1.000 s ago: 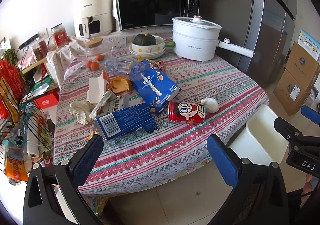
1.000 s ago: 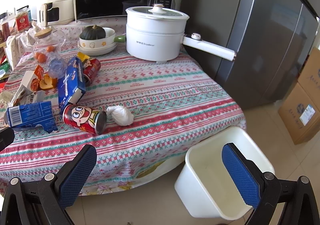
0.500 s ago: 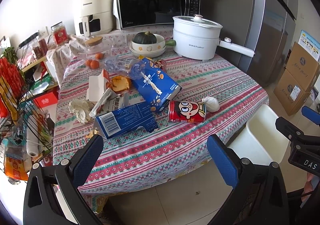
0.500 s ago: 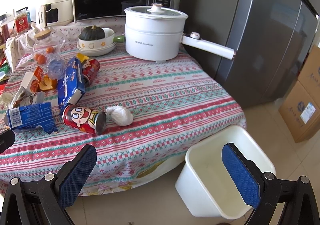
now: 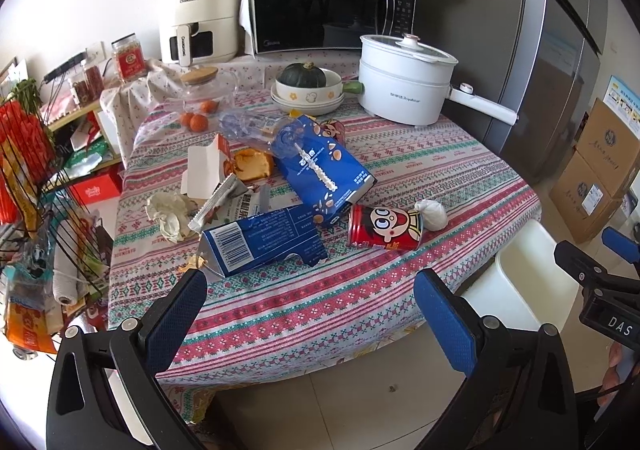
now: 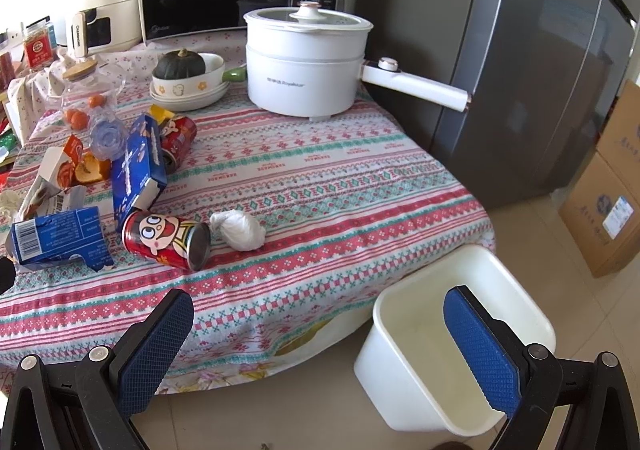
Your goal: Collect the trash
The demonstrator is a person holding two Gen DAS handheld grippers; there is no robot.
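Trash lies on a round table with a patterned cloth [image 5: 400,178]: a red cartoon can [image 5: 385,227] [image 6: 166,240] on its side, a white crumpled wad [image 5: 431,213] [image 6: 239,230], two torn blue cartons [image 5: 262,240] [image 5: 324,170], crumpled paper [image 5: 168,212], wrappers and a second red can [image 6: 178,140]. An empty white bin [image 6: 460,334] [image 5: 528,282] stands on the floor by the table's right edge. My left gripper [image 5: 310,300] is open and empty, before the table's near edge. My right gripper [image 6: 318,320] is open and empty, between table edge and bin.
At the table's back stand a white electric pot [image 5: 404,84] with a long handle, a bowl with a squash [image 5: 306,84], a glass jar, a microwave [image 5: 328,6] and an air fryer. A grey fridge [image 6: 520,70] and cardboard boxes [image 5: 600,170] are right. A wire rack [image 5: 36,190] is left.
Both views have shifted very slightly. Nothing on the table has moved and both grippers stay open.
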